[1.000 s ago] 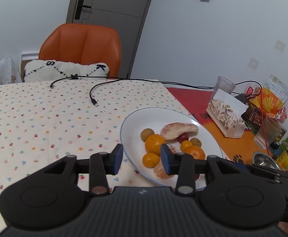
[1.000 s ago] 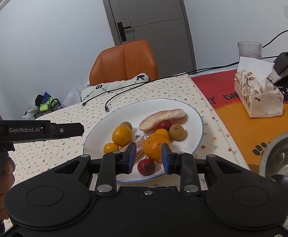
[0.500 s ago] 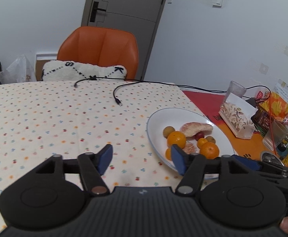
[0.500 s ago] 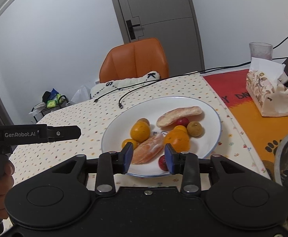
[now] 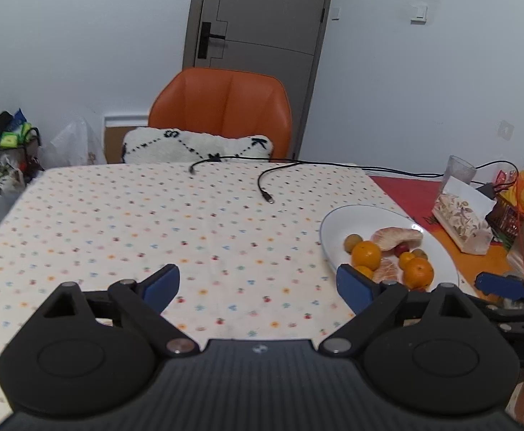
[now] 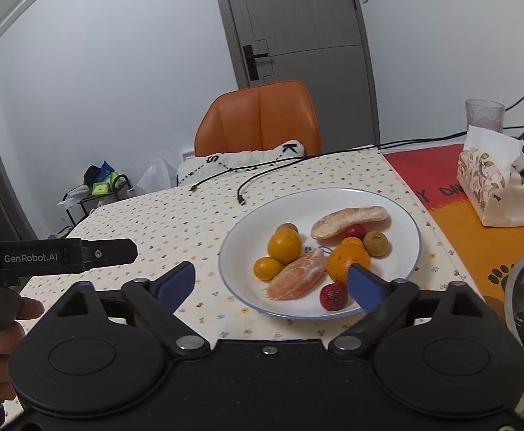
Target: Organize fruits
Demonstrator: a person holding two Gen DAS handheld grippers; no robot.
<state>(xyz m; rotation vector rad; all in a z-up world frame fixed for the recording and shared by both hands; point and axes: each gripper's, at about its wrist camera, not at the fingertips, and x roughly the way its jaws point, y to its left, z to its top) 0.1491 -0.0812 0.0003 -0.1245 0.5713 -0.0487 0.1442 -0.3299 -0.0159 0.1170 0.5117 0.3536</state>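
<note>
Presently, item one: a white plate (image 6: 411, 222) with a thin blue rim, standing on the table (image 6: 176, 222) over a dotted cloth, serves as the landmark. On the plate lie the fruits. Counted from the right wrist view: two larger oranges (image 6: 284, 246), one at the plate's left-centre and one (image 6: 344, 260) toward its near side; two small orange kumquat-like fruits, one (image 6: 267, 268) at the near left and one partly hidden behind the nearer orange; two peeled citrus segments, pale pinkish-orange, the long curved one (image 6: 350, 221) at the plate's far side and the broader one (image 6: 298, 280) at the near side; two red lumpy berries, one (image 6: 333, 296) by the near rim and one (image 6: 356, 231) under the long segment; two brown-green round fruits, one (image 6: 376, 243) at the right and one partly hidden behind the left-centre orange. The right hand-held gripper (image 6: 271, 283) hangs just short of the plate's near rim, its blue pads having just been spreading apart, released, nothing pinched between them. The left hand-held gripper (image 5: 258, 283) sits off the plate's left side over bare cloth, jaws likewise just spread wide and released, nothing between them. Two black cable ends (image 6: 242, 199) lie beyond the plate; one tissue pack (image 6: 495, 186) stands to its right.
</note>
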